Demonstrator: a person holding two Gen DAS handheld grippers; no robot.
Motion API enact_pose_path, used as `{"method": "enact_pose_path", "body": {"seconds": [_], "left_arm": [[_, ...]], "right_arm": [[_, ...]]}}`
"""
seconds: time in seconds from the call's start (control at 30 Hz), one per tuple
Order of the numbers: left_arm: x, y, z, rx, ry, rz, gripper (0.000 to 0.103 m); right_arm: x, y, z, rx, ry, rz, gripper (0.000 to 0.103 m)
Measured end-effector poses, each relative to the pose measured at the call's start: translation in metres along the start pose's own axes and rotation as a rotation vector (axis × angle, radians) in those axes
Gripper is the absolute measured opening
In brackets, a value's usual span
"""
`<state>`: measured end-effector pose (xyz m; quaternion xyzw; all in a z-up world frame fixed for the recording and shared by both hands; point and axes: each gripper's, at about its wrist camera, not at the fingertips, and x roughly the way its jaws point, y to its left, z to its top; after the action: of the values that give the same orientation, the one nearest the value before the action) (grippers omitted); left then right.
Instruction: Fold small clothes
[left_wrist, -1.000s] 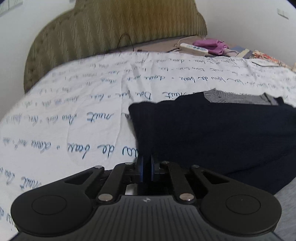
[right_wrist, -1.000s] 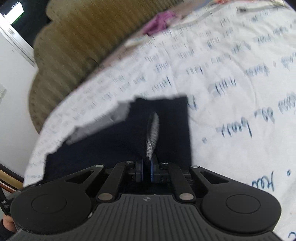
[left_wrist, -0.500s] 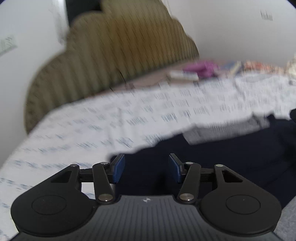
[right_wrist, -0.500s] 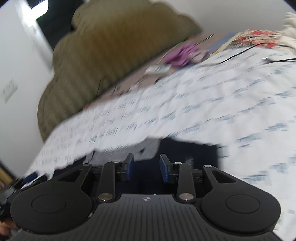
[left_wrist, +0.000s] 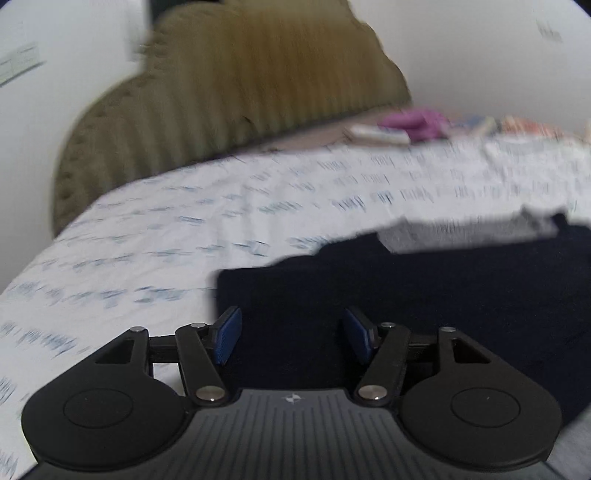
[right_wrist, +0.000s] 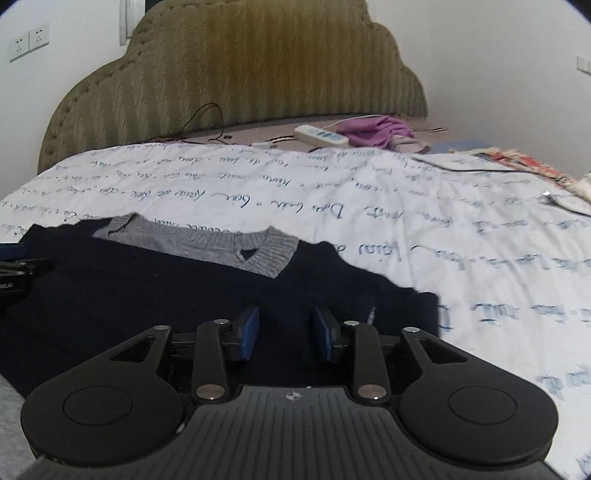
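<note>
Bed (right_wrist: 424, 206) with a white, script-printed sheet

A dark navy sweater (right_wrist: 147, 295) with a grey collar lies flat just ahead of the hand-held gripper; far beyond it, by the olive headboard (right_wrist: 236, 70), rest a white power strip (right_wrist: 320, 134) and a purple cloth (right_wrist: 376, 130).

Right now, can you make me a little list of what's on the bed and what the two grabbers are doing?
Clothing: navy sweater with grey V-neck collar, lying flat on bedsheet
Left gripper: jaws just opened, nothing between them
Right gripper: jaws just opened, nothing between them
Far end: olive headboard, white power strip, purple cloth
</note>
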<state>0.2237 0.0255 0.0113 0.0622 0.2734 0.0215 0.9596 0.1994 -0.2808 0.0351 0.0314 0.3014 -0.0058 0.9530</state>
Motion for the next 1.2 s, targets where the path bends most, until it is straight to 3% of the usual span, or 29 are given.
{"method": "enact_pose_path", "body": {"seconds": [0.03, 0.1, 0.17, 0.3, 0.43, 0.53, 0.63, 0.73, 0.87, 1.0, 1.13, 1.2], "left_arm": [[-0.022, 0.016, -0.004, -0.068, -0.025, -0.035, 0.061], [-0.063, 0.052, -0.015, -0.208, -0.049, -0.138, 0.065], [-0.105, 0.090, -0.036, -0.343, -0.047, -0.216, 0.071], [-0.168, 0.132, -0.089, -0.536, 0.046, -0.304, 0.073], [-0.209, 0.129, -0.131, -0.564, 0.147, -0.335, 0.073], [-0.224, 0.124, -0.143, -0.548, 0.170, -0.359, 0.073], [-0.230, 0.137, -0.144, -0.595, 0.164, -0.317, 0.073], [-0.249, 0.157, -0.142, -0.664, 0.106, -0.285, 0.073], [-0.279, 0.180, -0.142, -0.671, 0.030, -0.243, 0.082], [-0.301, 0.203, -0.147, -0.721, -0.007, -0.201, 0.082], [-0.312, 0.211, -0.148, -0.752, -0.031, -0.220, 0.082], [-0.311, 0.206, -0.148, -0.733, -0.023, -0.236, 0.082]], "right_arm": [[-0.021, -0.001, -0.001, 0.050, -0.012, 0.018, 0.051], [-0.075, -0.009, -0.013, 0.111, -0.079, 0.146, 0.063], [-0.120, -0.016, -0.035, 0.143, -0.102, 0.238, 0.085], [-0.179, -0.025, -0.093, 0.247, -0.026, 0.277, 0.086], [-0.206, -0.030, -0.139, 0.439, 0.072, 0.286, 0.082], [-0.203, -0.005, -0.158, 0.589, 0.193, 0.545, 0.082], [-0.183, 0.051, -0.159, 0.558, 0.328, 0.750, 0.082], [-0.161, 0.109, -0.162, 0.489, 0.444, 0.865, 0.082], [-0.153, 0.171, -0.160, 0.376, 0.502, 0.916, 0.083], [-0.163, 0.226, -0.159, 0.230, 0.515, 0.958, 0.083], [-0.185, 0.253, -0.164, 0.143, 0.561, 1.098, 0.083], [-0.191, 0.250, -0.165, 0.143, 0.560, 1.101, 0.083]]}}
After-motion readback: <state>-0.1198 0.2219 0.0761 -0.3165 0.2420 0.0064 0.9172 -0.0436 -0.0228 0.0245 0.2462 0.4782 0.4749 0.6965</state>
